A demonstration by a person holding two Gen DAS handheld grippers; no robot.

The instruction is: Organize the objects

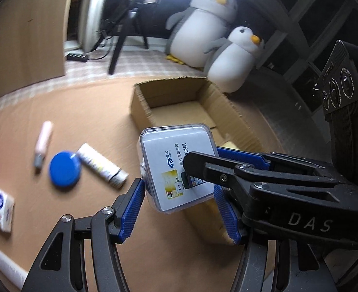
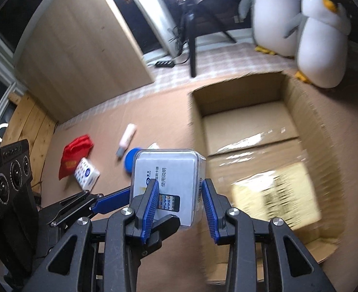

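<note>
Clear plastic case [image 1: 179,168]: rigid, light, slick. Left hand-held gripper [image 1: 179,199] pinches its sides; right hand-held gripper [image 2: 180,200] pinches its faces. Squeeze the edges gently.

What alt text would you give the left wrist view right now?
Both grippers hold a clear plastic case with a white printed insert just in front of an open brown cardboard box. To the left on the brown surface lie a round blue lid, a white tube and a pink pen-shaped item.
</note>
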